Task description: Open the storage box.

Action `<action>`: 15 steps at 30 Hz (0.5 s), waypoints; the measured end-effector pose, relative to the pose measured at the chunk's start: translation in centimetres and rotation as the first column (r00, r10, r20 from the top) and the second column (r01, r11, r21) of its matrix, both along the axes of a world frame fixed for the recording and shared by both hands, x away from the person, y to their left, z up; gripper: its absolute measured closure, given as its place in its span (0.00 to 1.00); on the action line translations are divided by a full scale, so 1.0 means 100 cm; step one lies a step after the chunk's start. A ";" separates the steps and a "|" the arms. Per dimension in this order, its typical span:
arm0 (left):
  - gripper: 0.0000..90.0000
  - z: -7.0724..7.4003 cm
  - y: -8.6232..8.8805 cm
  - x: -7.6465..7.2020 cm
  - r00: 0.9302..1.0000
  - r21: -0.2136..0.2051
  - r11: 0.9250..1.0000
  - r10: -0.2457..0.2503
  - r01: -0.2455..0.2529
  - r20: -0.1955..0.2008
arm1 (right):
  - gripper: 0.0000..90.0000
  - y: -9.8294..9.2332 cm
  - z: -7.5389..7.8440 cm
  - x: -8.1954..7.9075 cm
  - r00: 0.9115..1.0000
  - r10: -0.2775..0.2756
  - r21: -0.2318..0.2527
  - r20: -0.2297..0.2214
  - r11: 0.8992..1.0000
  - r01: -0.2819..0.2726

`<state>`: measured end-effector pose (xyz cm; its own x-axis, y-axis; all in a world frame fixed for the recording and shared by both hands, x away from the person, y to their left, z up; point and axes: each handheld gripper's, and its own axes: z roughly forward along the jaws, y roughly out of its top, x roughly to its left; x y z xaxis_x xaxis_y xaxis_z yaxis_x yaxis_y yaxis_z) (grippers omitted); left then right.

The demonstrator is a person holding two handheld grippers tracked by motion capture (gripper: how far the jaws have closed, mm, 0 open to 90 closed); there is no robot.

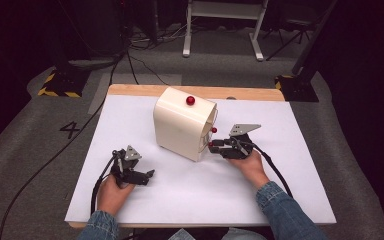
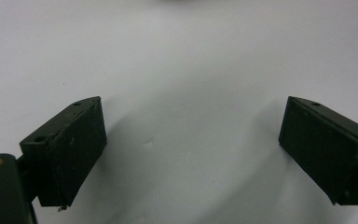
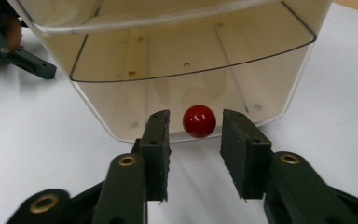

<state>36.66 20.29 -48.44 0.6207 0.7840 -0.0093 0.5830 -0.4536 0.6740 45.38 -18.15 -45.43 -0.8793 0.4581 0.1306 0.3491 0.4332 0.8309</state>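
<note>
Cream box | white tabletop | grey carpet | dark room

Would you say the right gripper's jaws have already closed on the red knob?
No: in the right gripper view the right gripper has its jaws apart, with gaps either side of the red knob.

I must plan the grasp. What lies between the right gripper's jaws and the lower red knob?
Nothing. In the right gripper view the red knob sits in the gap at the tips of the right gripper, jaws open, apart from both.
</note>
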 end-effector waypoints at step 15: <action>0.08 0.000 0.000 0.000 1.000 -0.002 1.000 -0.001 0.001 0.000 | 0.82 0.000 0.001 -0.003 1.000 -0.007 -0.030 0.030 1.000 0.008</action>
<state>36.67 20.30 -48.45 0.6217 0.7832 -0.0108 0.5827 -0.4533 0.6745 45.11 -18.19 -45.31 -0.8791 0.4679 0.0906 0.3279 0.4559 0.8274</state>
